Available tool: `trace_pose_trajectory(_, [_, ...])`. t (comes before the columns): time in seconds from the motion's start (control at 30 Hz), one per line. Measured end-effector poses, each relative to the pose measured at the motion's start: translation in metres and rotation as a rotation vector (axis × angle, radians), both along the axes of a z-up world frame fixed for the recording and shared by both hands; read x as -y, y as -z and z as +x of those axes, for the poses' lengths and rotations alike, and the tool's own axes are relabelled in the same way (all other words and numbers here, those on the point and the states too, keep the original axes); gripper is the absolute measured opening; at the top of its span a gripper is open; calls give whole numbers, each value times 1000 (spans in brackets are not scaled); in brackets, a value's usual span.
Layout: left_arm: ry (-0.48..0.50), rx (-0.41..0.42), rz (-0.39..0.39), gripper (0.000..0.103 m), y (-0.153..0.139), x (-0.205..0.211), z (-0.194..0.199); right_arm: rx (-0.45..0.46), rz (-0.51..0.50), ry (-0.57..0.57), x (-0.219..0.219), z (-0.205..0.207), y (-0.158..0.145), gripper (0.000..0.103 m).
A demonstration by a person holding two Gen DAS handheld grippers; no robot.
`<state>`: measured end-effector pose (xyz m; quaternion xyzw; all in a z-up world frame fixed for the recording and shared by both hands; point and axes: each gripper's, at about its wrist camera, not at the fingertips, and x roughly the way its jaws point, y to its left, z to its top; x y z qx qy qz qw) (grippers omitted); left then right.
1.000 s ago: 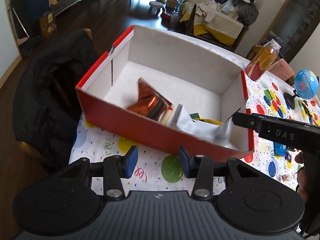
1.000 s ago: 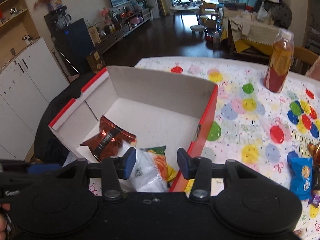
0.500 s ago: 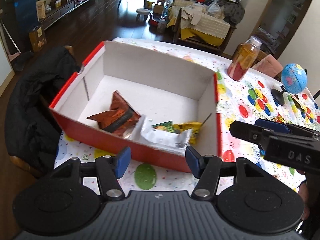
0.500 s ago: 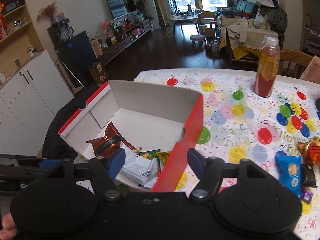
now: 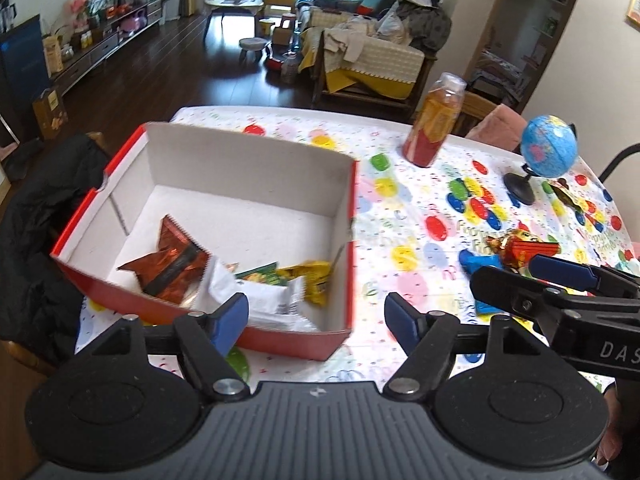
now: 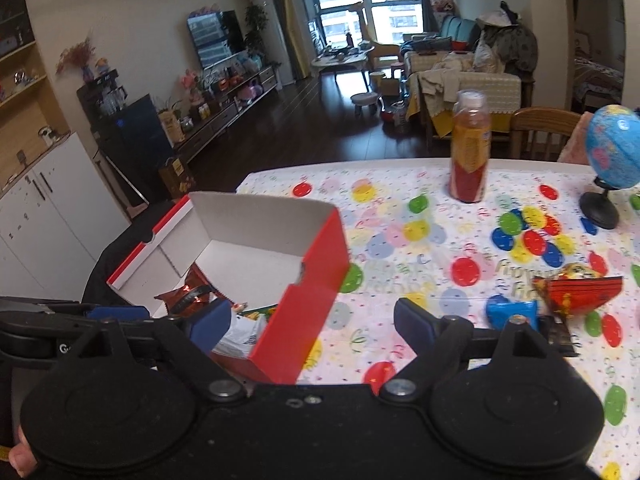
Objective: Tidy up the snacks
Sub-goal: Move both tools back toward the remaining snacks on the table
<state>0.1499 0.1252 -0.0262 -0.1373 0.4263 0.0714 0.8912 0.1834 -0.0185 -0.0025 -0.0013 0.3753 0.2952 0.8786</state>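
In the left wrist view, the red box (image 5: 224,236) occupies the left half of the frame, open at the top, on the worktop (image 5: 400,216). Inside it, toward the lower edge, a copper-red packet (image 5: 168,260), a white packet (image 5: 260,300) and a yellow-green packet (image 5: 312,280) are seen lying loosely, partly overlapping. At the bottom centre, the left gripper (image 5: 316,316) is shown with its fingers apart; they have just been opening, and nothing is clamped between them. At the lower right, the right gripper (image 5: 560,280) enters the frame from the side. Behind it, a blue packet (image 5: 476,260) and a red-gold packet (image 5: 520,246) remain on the worktop, outside the box.

In the right wrist view, the box (image 6: 320,264) sits left of centre. At the bottom centre, the right gripper (image 6: 312,328) is seen with fingers wide apart, having just been opening, and empty. To the right, the blue packet (image 6: 512,312) and the red-gold packet (image 6: 576,288) lie close together.

The loose packets are judged to be light, soft and crinkly, with slick film surfaces and probably crushable contents. A hold across a flat sealed edge or a thin side is recommended, with gentle closing pressure, so that the film is pinched rather than the contents. The bottle (image 6: 470,156) and the globe (image 6: 616,148) at the upper right are to be avoided.
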Motion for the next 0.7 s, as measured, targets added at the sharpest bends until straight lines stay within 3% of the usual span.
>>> trace_pose_trajectory(0.1, [20, 11, -3, 82, -3, 14, 6, 9, 6, 30, 19, 1, -3, 90])
trace_pose_trajectory(0.2, [38, 24, -9, 87, -4, 29, 12, 12, 15, 60, 41, 2, -4, 103])
trace_pose_trajectory(0.27, [56, 26, -17, 88, -4, 41, 16, 19, 18, 78, 56, 2, -4, 103])
trace_pose_trajectory(0.37, [79, 31, -31, 102, -3, 59, 25, 23, 15, 105, 80, 2, -2, 103])
trace_pose_trajectory(0.7, [153, -1, -19, 103, 19, 133, 68, 24, -82, 150, 162, 4, 31, 103])
